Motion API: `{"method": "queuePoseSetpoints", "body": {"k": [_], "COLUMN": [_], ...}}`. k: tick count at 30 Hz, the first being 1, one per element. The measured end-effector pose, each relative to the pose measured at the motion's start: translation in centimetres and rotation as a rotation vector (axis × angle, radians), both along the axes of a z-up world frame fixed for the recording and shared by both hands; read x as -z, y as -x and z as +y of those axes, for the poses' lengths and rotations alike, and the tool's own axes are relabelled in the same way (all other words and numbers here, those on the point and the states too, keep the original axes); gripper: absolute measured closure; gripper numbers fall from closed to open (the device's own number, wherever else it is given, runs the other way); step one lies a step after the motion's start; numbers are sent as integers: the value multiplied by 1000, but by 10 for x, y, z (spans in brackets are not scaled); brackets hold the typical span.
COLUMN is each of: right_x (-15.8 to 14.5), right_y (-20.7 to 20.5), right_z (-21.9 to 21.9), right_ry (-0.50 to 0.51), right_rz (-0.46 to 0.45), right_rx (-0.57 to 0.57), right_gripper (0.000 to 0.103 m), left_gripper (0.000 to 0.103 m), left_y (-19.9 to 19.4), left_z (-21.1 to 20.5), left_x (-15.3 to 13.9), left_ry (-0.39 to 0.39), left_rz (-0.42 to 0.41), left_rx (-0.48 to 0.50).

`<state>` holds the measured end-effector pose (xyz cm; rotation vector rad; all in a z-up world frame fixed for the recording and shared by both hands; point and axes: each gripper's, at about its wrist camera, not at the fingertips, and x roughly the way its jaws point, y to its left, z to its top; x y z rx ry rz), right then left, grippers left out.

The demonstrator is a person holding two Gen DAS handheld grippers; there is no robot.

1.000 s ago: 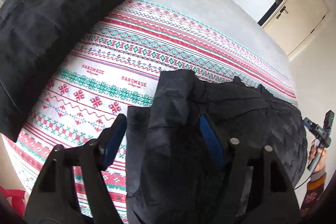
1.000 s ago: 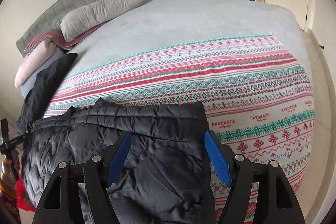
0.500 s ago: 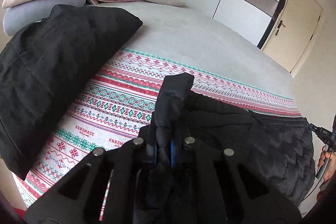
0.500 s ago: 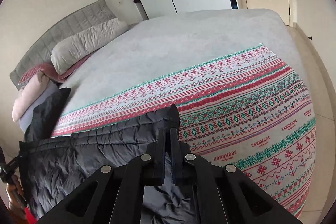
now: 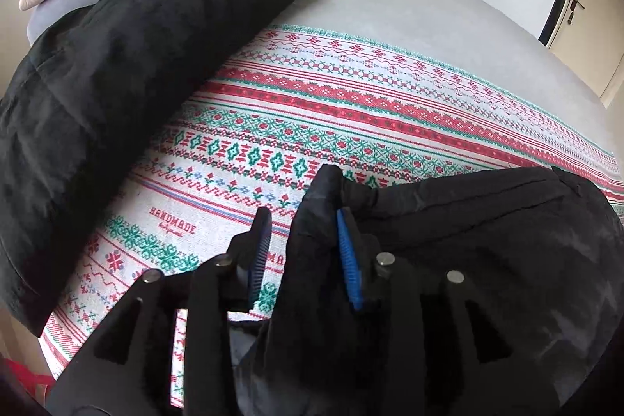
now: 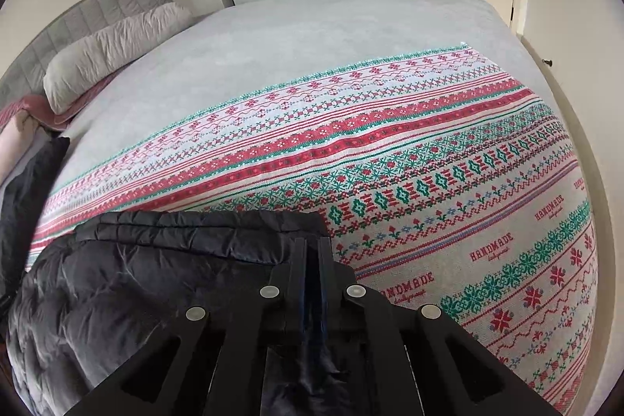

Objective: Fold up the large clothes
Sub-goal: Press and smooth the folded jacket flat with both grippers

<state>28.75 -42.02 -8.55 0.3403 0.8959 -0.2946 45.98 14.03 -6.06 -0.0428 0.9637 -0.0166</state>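
One hand-held gripper [image 5: 304, 244] now parted, jacket [image 5: 468, 240] released

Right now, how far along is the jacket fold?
Done: the black puffer jacket lies doubled over on the patterned blanket. In hand: the right hand-held gripper is clamped on its corner; the left hand-held gripper is open around a raised fold. Left: further folds, flattening.
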Motion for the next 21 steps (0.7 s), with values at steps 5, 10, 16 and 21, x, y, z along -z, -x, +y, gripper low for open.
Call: {"method": "queuePoseSetpoints", "body": {"k": [5,10,16,21], "right_x": [-45,-75,-43,-31], "right_y": [32,61,74,103], "right_z": [32,122,232,198], "right_ry": [6,-12,35,68], "right_rz": [-75,-134,-49,-71], "right_rx": [-20,-174,-363,-289], "right_gripper": [67,28,24,24], "left_gripper": [20,10,8,7], "left_y": [54,122,158,170], "left_z": [-20,-82,-130,-87], "left_x": [-55,-86,-43,-28], "left_ry": [-64,47,108,52], "left_rz": [-119,-146,-50,-114], "left_rx": [57,250,324,209]}}
